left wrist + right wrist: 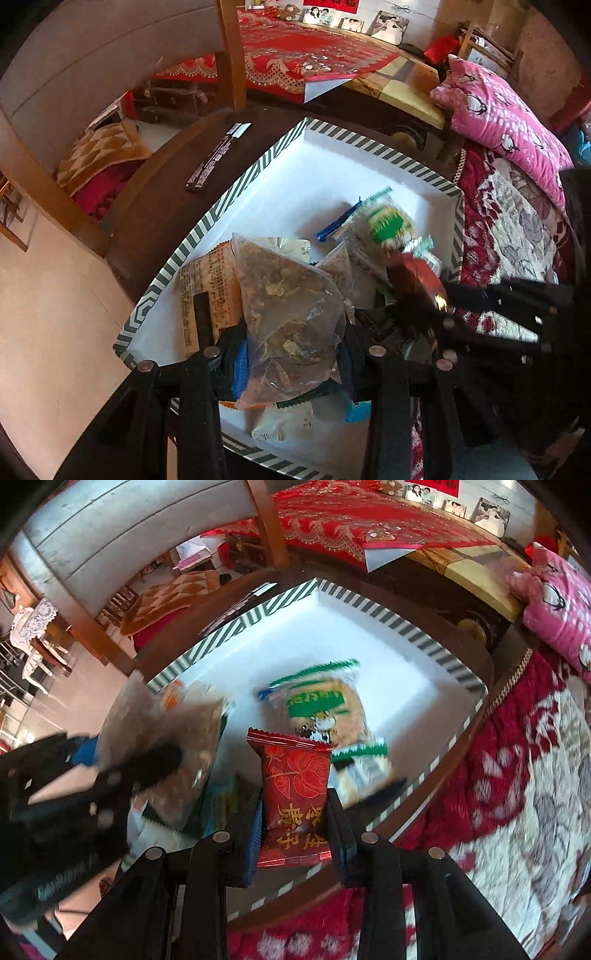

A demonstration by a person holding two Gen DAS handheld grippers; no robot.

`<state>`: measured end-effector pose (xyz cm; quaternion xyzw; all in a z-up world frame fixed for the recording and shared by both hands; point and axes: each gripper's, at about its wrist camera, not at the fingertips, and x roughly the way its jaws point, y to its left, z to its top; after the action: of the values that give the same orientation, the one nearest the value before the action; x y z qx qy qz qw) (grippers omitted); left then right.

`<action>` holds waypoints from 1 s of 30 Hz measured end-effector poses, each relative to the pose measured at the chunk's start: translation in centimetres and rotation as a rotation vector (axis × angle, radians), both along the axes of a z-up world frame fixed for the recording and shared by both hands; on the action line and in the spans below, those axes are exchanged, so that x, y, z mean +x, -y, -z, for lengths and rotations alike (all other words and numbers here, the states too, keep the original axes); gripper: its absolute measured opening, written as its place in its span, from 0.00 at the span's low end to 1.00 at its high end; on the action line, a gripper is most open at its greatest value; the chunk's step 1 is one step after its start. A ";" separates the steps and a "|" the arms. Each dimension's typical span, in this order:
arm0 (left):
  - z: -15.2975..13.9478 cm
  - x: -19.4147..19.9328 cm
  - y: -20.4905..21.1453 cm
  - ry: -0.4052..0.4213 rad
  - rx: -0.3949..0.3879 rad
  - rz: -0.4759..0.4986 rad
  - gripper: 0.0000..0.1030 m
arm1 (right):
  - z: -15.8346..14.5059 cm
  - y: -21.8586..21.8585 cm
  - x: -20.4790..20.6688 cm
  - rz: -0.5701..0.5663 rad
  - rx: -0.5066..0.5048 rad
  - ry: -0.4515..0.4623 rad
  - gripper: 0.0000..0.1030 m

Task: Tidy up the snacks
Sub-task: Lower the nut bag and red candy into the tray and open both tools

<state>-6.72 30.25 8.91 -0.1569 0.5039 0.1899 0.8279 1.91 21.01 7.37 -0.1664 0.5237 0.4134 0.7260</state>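
You are working in a lived-in home, in what looks like a bedroom or bed-sitting room. To your right lies a bed under a red and white floral blanket [513, 229], with a pink cartoon-print pillow [498, 114] at its head. Behind the dark round desk [155, 229] a red embroidered cloth [295, 51] covers a long surface, and framed family photographs [391, 26] stand along the wall at its back with a small plush toy [288, 11] beside them. A folded brown checked blanket [99, 155] sits low on the left. In the right wrist view you can also see a white chair with a lace cover [33, 635] on a tiled floor.
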 end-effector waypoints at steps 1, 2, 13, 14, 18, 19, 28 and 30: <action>0.1 0.1 -0.1 0.000 0.000 -0.002 0.36 | 0.2 -0.4 0.3 0.005 -0.002 0.002 0.32; 0.2 0.2 -0.1 -0.002 0.002 -0.004 0.36 | 0.4 -0.7 0.5 0.007 -0.005 -0.001 0.32; 0.7 0.3 0.2 -0.011 0.024 -0.025 0.42 | -0.7 1.0 0.1 0.063 0.104 -0.038 0.37; 0.7 0.2 0.2 -0.012 0.025 -0.026 0.44 | -1.1 1.4 -0.1 0.066 0.118 -0.034 0.37; -0.3 -0.2 0.8 0.002 0.062 -0.034 0.62 | -2.3 2.9 -0.7 0.075 0.144 -0.022 0.39; -0.6 -0.3 0.9 0.010 0.071 -0.035 0.64 | -2.5 3.4 -0.8 0.081 0.149 -0.021 0.39; -3.7 -0.1 5.4 0.078 0.127 0.036 0.78 | -3.2 10.1 -0.6 0.185 0.186 -0.031 0.43; -4.0 0.5 6.9 0.085 0.124 0.066 0.79 | -3.2 12.0 -0.5 0.215 0.182 -0.031 0.44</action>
<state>-6.23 23.32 12.92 -0.0963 0.4603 0.1864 0.8626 1.45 8.97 10.53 -0.0364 0.5102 0.3816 0.7699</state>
